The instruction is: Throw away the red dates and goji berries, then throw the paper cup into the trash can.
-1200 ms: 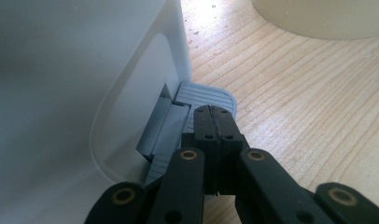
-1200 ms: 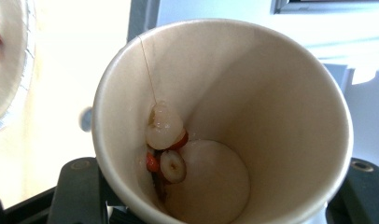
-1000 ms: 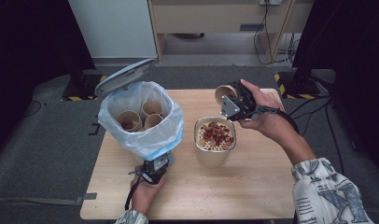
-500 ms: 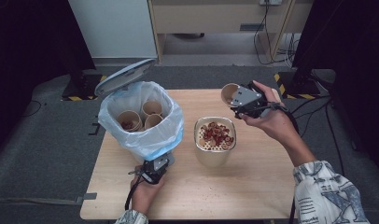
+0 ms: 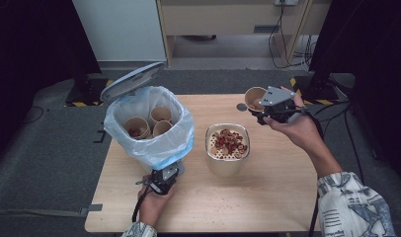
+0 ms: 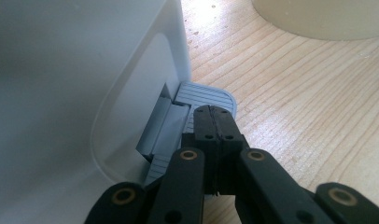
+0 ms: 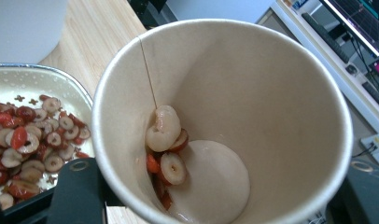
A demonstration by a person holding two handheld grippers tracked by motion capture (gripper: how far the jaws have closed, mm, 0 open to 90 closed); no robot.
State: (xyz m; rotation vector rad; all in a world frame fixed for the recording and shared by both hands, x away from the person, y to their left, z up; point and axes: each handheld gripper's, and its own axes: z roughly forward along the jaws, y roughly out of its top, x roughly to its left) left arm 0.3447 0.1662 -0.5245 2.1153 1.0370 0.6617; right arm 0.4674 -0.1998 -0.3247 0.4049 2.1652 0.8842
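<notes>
cup [image 5: 253, 97] pinched in right hand-held gripper [image 5: 265, 109], tilted, up-right of bowl [image 5: 227, 146] | bin [image 5: 148, 129] left of bowl | left hand-held gripper [image 5: 160, 183] pressed together on pedal [image 6: 204, 96]

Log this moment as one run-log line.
left gripper: shut, on bin pedal | right gripper: holding paper cup | cup: few fruit slices left

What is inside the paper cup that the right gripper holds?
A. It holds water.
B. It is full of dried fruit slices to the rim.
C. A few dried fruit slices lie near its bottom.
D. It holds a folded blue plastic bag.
C: the right gripper view looks into the paper cup and shows just a few fruit slices low against its wall.
</notes>
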